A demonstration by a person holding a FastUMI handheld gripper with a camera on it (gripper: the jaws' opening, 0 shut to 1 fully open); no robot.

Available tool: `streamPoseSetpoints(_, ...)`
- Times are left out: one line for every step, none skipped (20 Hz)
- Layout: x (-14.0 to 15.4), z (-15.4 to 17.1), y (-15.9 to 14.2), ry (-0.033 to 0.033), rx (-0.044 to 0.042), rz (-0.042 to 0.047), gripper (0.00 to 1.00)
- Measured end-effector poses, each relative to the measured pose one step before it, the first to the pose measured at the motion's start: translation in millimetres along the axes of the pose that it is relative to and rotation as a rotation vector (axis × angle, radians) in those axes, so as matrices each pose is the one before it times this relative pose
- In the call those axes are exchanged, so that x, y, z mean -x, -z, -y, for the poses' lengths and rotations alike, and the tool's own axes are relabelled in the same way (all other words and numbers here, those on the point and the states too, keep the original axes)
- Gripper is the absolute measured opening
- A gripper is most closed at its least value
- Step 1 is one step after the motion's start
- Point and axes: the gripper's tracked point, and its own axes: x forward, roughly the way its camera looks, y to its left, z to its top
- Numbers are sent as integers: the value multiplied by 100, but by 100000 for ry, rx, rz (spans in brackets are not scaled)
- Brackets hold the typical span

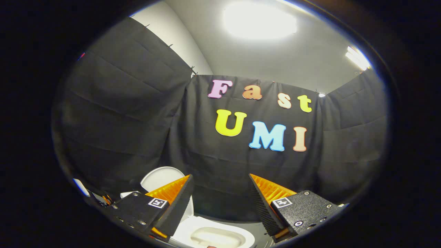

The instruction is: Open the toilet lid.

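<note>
1. At the left, the toilet lid [159,178] stands raised and nearly upright, its rounded top edge pointing upward and its long axis running up from the hinge; it rises just behind the left finger of the gripper [220,198], against the black cloth wall [137,113].
2. Below the lid, between the fingers and slightly left of their gap, lies the white toilet bowl [213,236], its basin exposed; whether it holds water cannot be told.
3. The jaws are released and spread wide, grasping nothing, with the bowl and cloth showing through the gap.
4. Above the cloth, a ceiling light [260,20] glares bright.
</note>
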Motion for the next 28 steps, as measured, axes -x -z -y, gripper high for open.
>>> streamPoseSetpoints(530, 1697, 990, 2504, 292, -1631, 95)
streamPoseSetpoints(431, 1663, 863, 2554, 22, -1644, 95)
streamPoseSetpoints(342, 1690, 972, 2800, -358, -1966, 95)
streamPoseSetpoints(286, 1410, 1102, 2069, -3, -2568, 95)
streamPoseSetpoints(218, 1653, 820, 3351, -275, -2047, 95)
streamPoseSetpoints(247, 1580, 291, 2744, -721, -982, 95)
streamPoseSetpoints(180, 1090, 361, 1601, -971, -1096, 95)
streamPoseSetpoints(82, 1051, 482, 1698, -971, -971, 95)
streamPoseSetpoints(112, 1152, 486, 1784, -906, -994, 95)
streamPoseSetpoints(-23, 1095, 490, 1874, -891, -1043, 95)
streamPoseSetpoints(115, 1052, 499, 1979, -744, -1061, 95)
streamPoseSetpoints(115, 1162, 598, 2710, -813, -1300, 95)
streamPoseSetpoints(148, 1076, 751, 2765, -1006, -1693, 95)
streamPoseSetpoints(217, 764, 888, 2064, -1002, -1745, 95)
streamPoseSetpoints(67, 512, 632, 1508, -1250, -1000, 95)
streamPoseSetpoints(22, 460, 646, 1061, -1109, -2444, 95)
streamPoseSetpoints(167, 397, 746, 789, -1249, -2279, 95)
streamPoseSetpoints(184, 355, 467, 858, -563, -1666, 95)
streamPoseSetpoints(244, 455, 366, 1451, -338, -1405, 95)
streamPoseSetpoints(149, 319, 150, 512, -645, -892, 95)
streamPoseSetpoints(309, -206, -94, -918, -732, -18, 95)
streamPoseSetpoints(278, -171, -210, -678, -632, 683, 95)
streamPoseSetpoints(244, -139, -344, -513, -764, 949, 95)
streamPoseSetpoints(59, -199, -270, -1167, -632, 841, 95)
streamPoseSetpoints(216, -290, -253, -1113, -388, 846, 95)
streamPoseSetpoints(176, -37, -311, -533, -267, 865, 95)
streamPoseSetpoints(90, -67, -376, -280, -160, 779, 95)
streamPoseSetpoints(158, -122, -246, -469, 55, 554, 95)
